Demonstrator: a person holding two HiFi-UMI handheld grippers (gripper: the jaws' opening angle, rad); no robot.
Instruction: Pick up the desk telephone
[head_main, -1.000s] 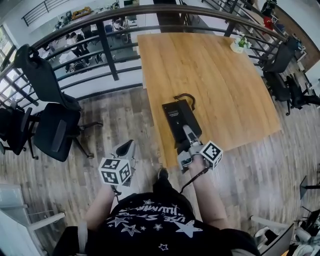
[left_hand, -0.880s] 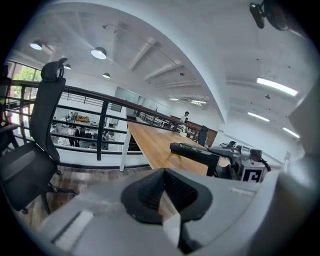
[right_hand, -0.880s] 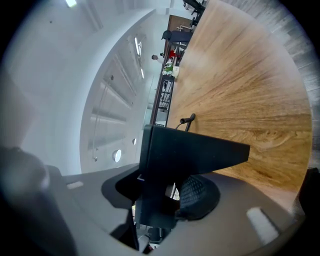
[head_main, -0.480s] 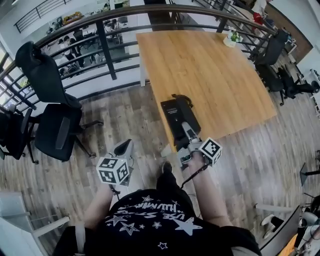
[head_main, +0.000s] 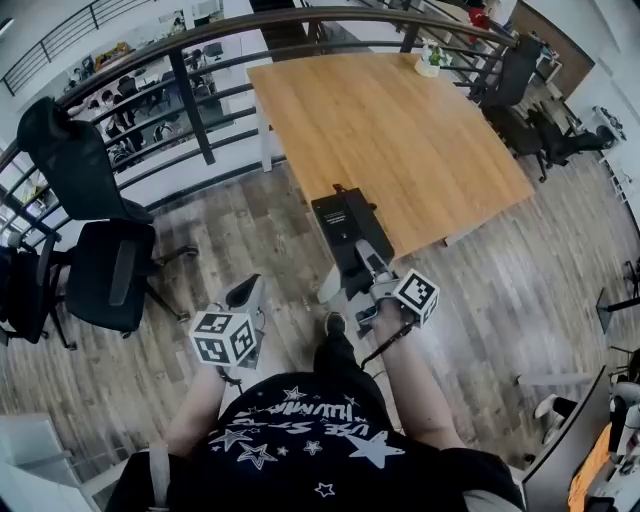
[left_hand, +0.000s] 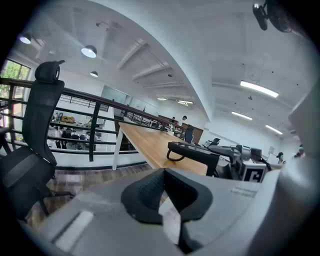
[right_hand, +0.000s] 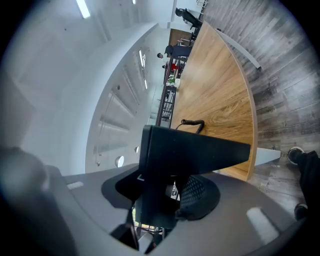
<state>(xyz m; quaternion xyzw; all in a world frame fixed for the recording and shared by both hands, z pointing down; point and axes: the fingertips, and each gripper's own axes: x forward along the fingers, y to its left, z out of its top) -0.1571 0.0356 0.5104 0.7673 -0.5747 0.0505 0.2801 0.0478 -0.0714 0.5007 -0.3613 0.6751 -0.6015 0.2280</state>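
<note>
- Right gripper: jaws clamped on the near end of the desk telephone. Its dark, dotted pads press on the base from both sides.
- Left gripper: jaws together with nothing between them, held low on the person's left, well apart from the phone.
- Phone position: out in front of the right gripper, over the near corner of the table. In the left gripper view it looks raised clear of the tabletop, so I judge the lift to be under way.
- Risk 1: the grip sits at one end only and the long body sticks out beyond the jaws. The weight could pivot the phone downward in the pads.
- Risk 2: the casing looks smooth and hard, so it could slip out. Part of it hangs past the table edge, so it would drop to the floor.
- Risk 3: the cord loops at the far end. It may drag or snag on the table.
- Materials: the phone is matte black plastic, a flat wedge with sharp edges. The cord is black and curled.
- Table: pale wood with visible grain, rectangular. Floor: grey-brown planks.
</note>
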